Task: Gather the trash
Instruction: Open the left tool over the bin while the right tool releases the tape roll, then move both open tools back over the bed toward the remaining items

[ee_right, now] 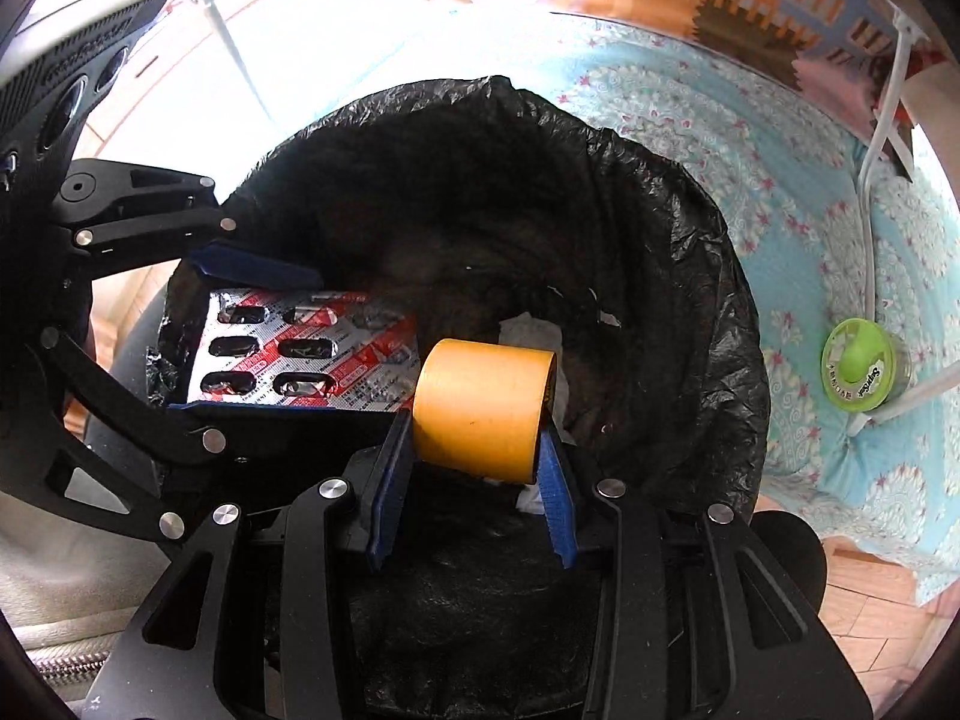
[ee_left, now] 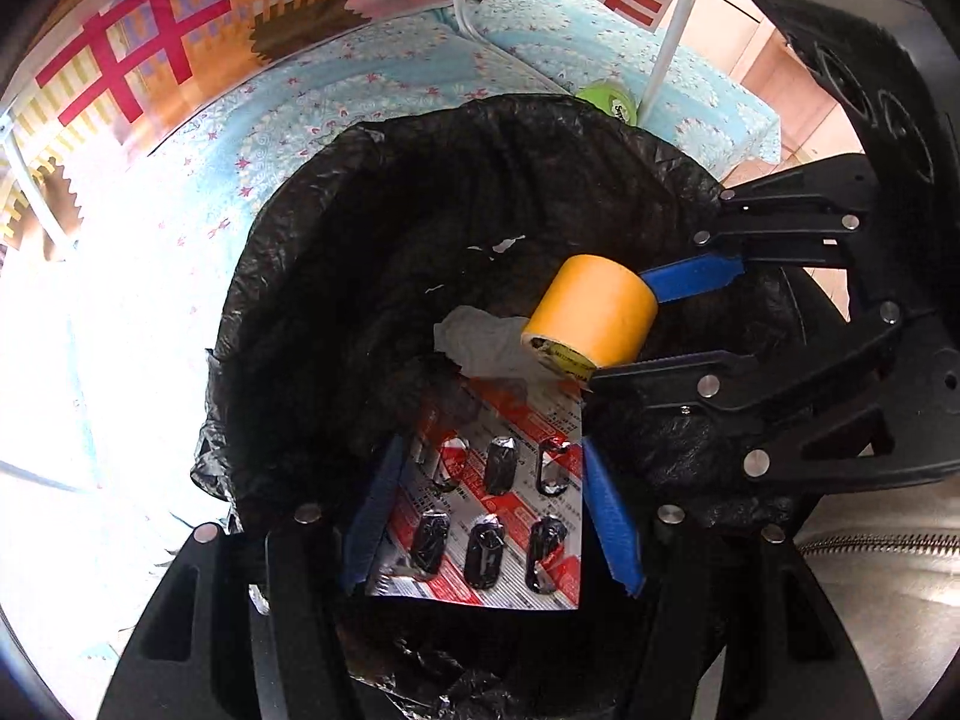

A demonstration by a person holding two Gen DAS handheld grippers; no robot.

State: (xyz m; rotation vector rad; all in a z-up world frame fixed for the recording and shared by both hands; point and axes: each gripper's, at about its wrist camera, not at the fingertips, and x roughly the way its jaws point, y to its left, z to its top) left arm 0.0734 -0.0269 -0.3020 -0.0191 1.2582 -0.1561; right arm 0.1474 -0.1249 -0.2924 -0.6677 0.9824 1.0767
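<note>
The left gripper (ee_left: 492, 510) is being held over the black trash bag (ee_left: 288, 312), its blue fingers closed against the blister pack (ee_left: 492, 516). The right gripper (ee_right: 474, 480) is being held over the same bag, clamped on the yellow tape roll (ee_right: 480, 408).

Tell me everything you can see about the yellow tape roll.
The yellow tape roll is a short, wide cylinder with a smooth matte wrap. Its open end shows a dark core and a printed inner label. The right gripper pinches it between blue fingers pressed on its two sides, and it lies tilted on its side. It hangs above the open black trash bag, over crumpled white paper, beside the blister pack that the left gripper holds.
</note>
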